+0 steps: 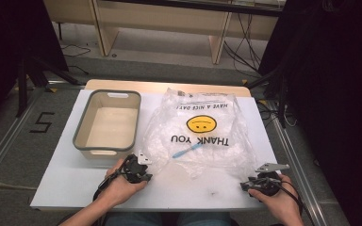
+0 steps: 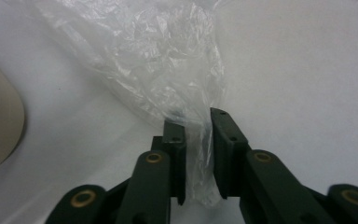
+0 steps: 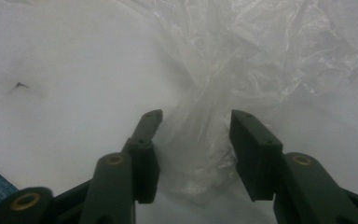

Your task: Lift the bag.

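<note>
Since the plastic bag point(image 1: 200, 134) is thin, limp and slippery, pinch its lower corners: your left hand-held gripper point(image 2: 195, 156) clamps one, your right hand-held gripper point(image 3: 193, 154) straddles another, spread.

We see a clear, crinkled plastic bag point(image 1: 202, 136) near the bench's right edge, printed with a yellow smiley face point(image 1: 201, 124) and black lettering that reads upside down from our side. A light blue stick point(image 1: 187, 150) shows through its film. The bench point(image 1: 75, 183) is white, with a bare wood-coloured strip along its far edge. Toward the left edge stands a bin point(image 1: 107, 121) with a grey rim and cream inside. Both grippers, the left gripper point(image 2: 196, 156) and the right gripper point(image 3: 195, 156), have black fingers with brass-coloured pins.
</note>
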A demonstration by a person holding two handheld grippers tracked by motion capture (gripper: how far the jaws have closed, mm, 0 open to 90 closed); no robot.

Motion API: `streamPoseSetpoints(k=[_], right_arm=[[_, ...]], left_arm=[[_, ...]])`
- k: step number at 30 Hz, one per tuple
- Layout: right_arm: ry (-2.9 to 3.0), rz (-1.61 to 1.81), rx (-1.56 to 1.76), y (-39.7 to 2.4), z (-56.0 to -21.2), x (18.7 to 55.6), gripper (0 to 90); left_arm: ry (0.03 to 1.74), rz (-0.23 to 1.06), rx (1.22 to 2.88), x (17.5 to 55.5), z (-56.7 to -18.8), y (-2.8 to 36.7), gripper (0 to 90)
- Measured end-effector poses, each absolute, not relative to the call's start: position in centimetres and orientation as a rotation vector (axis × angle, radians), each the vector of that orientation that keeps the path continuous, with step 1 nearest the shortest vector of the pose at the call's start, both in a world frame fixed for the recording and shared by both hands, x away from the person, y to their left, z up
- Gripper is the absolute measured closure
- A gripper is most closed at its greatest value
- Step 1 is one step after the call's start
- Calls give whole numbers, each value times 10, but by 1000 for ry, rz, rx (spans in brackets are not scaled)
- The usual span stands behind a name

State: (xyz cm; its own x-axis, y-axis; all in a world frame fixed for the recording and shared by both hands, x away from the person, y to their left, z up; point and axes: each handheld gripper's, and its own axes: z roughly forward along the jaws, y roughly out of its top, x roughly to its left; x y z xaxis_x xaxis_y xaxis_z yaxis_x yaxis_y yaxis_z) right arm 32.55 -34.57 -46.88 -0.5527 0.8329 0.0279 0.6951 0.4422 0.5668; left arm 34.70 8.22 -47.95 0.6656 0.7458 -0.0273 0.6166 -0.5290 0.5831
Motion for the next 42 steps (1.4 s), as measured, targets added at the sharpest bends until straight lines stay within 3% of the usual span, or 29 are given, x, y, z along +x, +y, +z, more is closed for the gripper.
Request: streamPoseSetpoints(k=[8, 16, 32, 42], right_arm=[[2424, 753, 1333, -348, -469, 328, 744], [2423, 749, 1342, -347, -469, 329, 820], [2397, 783, 1396, -350, -468, 330, 889], [2366, 838, 1416, -353, -463, 329, 893]], left_arm=[[1007, 302, 2328, 346, -480, 82, 867], [930, 275, 2296, 345, -480, 85, 888], [680, 463, 2035, 337, -442, 90, 892], [624, 543, 1910, 339, -427, 92, 892]])
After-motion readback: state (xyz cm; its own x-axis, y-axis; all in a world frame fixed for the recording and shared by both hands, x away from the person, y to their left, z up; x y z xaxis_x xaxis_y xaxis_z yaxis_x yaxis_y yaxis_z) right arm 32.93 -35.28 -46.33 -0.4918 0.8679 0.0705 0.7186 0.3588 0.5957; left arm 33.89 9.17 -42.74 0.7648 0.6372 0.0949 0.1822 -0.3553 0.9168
